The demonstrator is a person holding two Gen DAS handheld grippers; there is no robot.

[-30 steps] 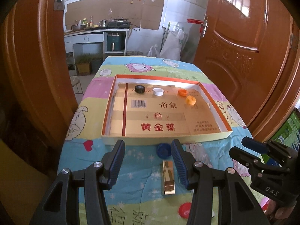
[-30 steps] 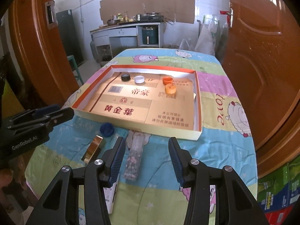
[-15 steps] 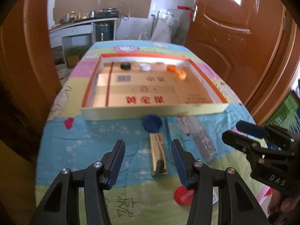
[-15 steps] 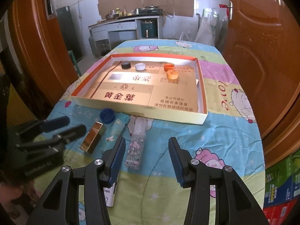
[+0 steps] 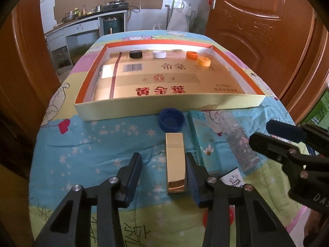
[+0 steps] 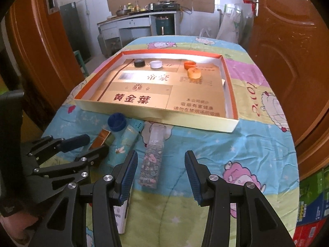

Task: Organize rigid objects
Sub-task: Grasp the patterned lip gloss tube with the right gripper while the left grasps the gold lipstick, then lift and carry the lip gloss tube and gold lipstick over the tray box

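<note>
A shallow cardboard tray (image 5: 168,107) (image 6: 197,125) lies on the table, holding black (image 5: 135,54), white (image 5: 159,54) and two orange caps (image 5: 204,61). Before it lie a blue cap (image 5: 171,119) (image 6: 116,121), a gold box (image 5: 175,162) (image 6: 101,136), a light blue box (image 5: 202,142) (image 6: 128,138) and a floral box (image 5: 240,142) (image 6: 152,164). My left gripper (image 5: 163,175) (image 6: 82,146) is open, low over the gold box, which lies beside its right finger. My right gripper (image 6: 159,175) (image 5: 269,133) is open, with the floral box's near end between its fingers.
A red cap (image 5: 205,219) and a white box (image 5: 233,180) (image 6: 121,216) lie at the near edge. Wooden doors (image 5: 267,30) flank the table. The cartoon tablecloth (image 6: 236,154) covers it, with its edge close on the right.
My left gripper has moved forward and down until the gold box lies between its fingers. My right gripper has moved forward to the floral box. Both stay open.
</note>
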